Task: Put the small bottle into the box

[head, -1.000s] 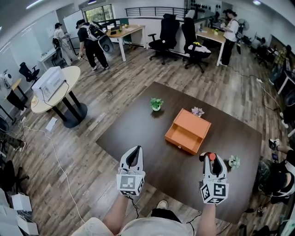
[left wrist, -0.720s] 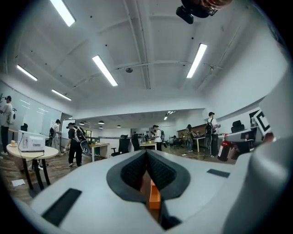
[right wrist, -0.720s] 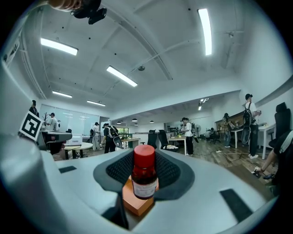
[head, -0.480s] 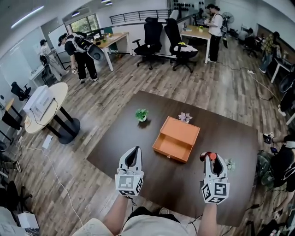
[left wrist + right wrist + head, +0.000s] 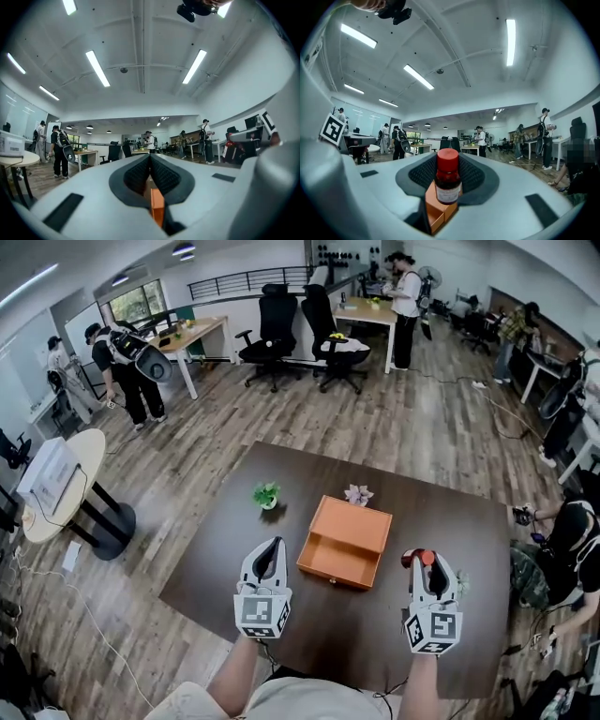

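The small bottle, dark glass with a red cap, stands upright between the jaws of my right gripper, which is shut on it above the table's near right part. In the right gripper view the bottle fills the middle of the right gripper, with the orange box showing below it. The orange box lies open in the middle of the dark table. To its left my left gripper hovers with its jaws shut and nothing held. In the left gripper view, a strip of the box shows below the left gripper.
A small green plant and a pale succulent stand behind the box; another little plant sits just right of my right gripper. A round white table, office chairs and several people are on the wooden floor around.
The head view has shifted: the table and box now lie lower and further left in the picture. Both grippers keep their pose, and the bottle stays held in the right one.
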